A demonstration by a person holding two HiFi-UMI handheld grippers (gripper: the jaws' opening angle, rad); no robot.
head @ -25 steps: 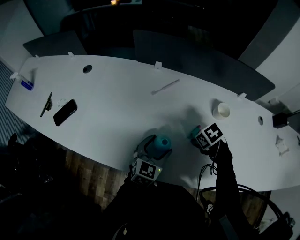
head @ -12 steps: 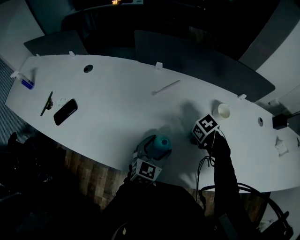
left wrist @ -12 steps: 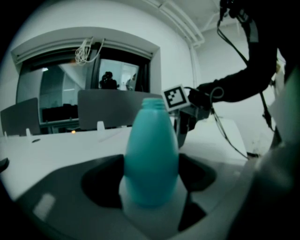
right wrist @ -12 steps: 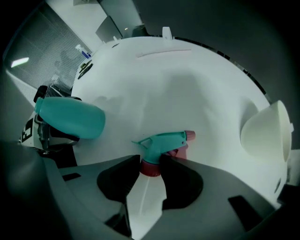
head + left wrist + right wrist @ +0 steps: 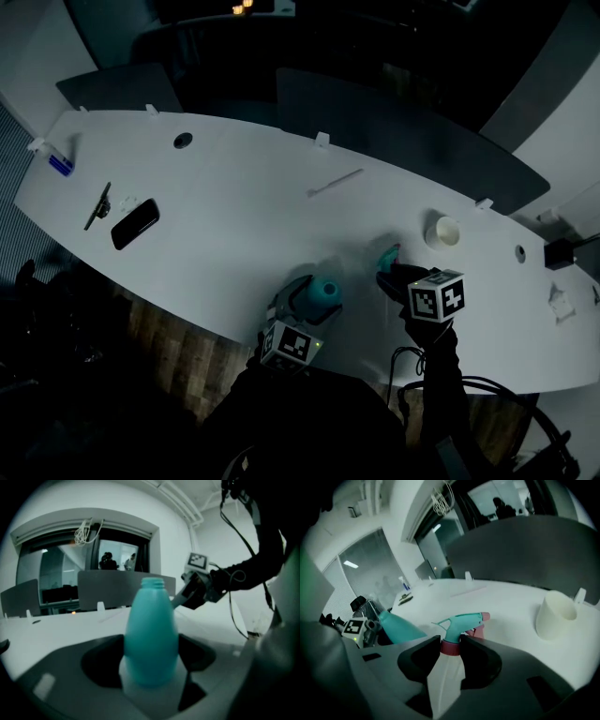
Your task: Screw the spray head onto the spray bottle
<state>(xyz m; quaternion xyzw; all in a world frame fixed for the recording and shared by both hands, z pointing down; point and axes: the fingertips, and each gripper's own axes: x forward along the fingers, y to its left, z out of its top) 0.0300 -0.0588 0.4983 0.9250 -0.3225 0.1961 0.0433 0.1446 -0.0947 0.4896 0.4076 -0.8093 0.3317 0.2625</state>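
Holding spray head [image 5: 464, 619] by its pink collar, right gripper [image 5: 451, 644] jaws just closing tighter; left gripper [image 5: 150, 660] clamps spray bottle [image 5: 151, 625] - collar should sit square over the open neck before twisting.

Phone [image 5: 135, 223], cup [image 5: 443, 232], white table [image 5: 244, 211]

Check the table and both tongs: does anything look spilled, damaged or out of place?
Nothing looks spilled or broken. The one oddity: the bottle in the left tongs has a bare, open neck, while its head sits apart in the right tongs, which just closed tighter on it.
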